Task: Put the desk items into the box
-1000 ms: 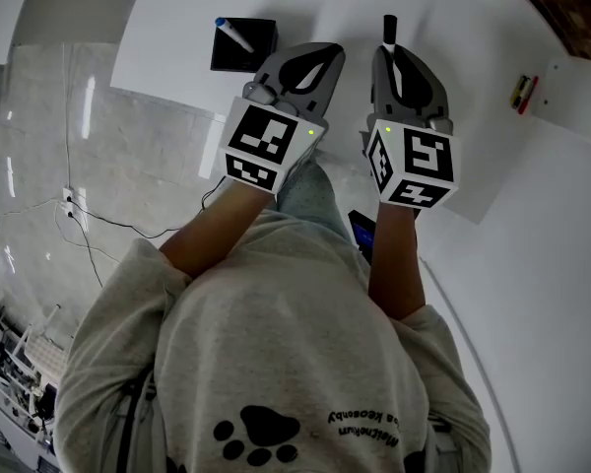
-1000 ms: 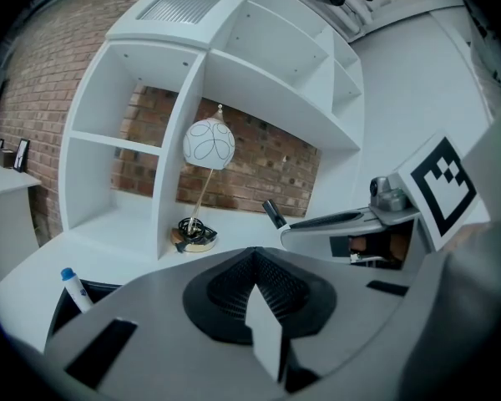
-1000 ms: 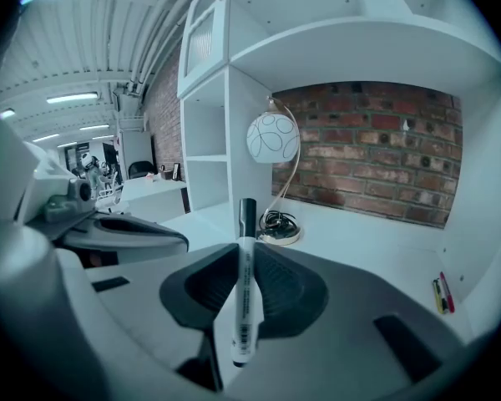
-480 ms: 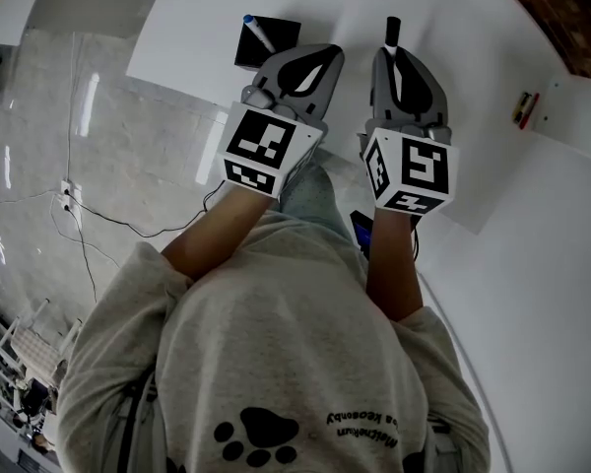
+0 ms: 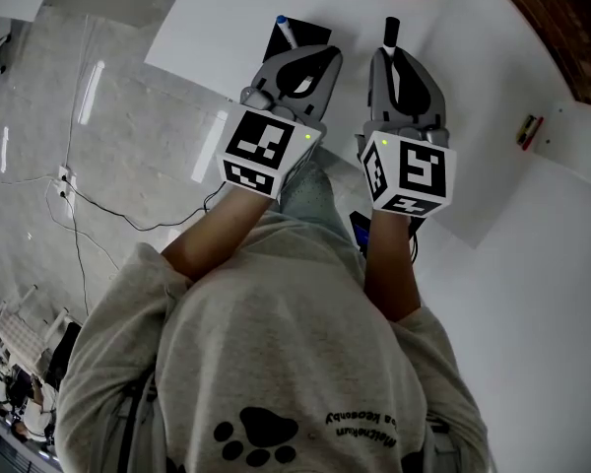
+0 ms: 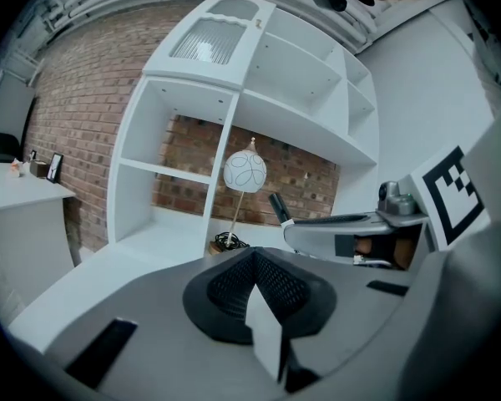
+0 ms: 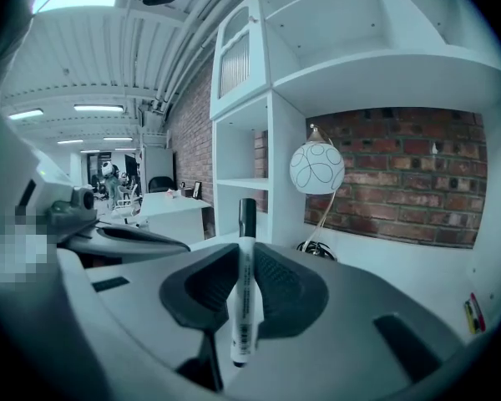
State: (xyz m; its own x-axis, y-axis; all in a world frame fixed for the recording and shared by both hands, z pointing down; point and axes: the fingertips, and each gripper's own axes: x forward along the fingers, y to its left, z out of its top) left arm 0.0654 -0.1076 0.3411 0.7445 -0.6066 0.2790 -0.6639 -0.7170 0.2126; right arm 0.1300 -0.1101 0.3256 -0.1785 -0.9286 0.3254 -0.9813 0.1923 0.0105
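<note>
White marker (image 7: 240, 299) clenched in the right tongs (image 5: 394, 55), a thin white piece (image 6: 265, 341) pinched in the left tongs (image 6: 252, 256), both near the black box (image 5: 313, 35) on the table (image 5: 453, 97): delivery step, I'd say, each needing centring over its opening before release.

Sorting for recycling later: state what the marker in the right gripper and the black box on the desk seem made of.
Marker: probably plastic; smooth white barrel with a faint sheen, printed band, black cap.
Black box: matte, with straight thin walls and sharp corners; card or plastic, the look leaves it open.
</note>
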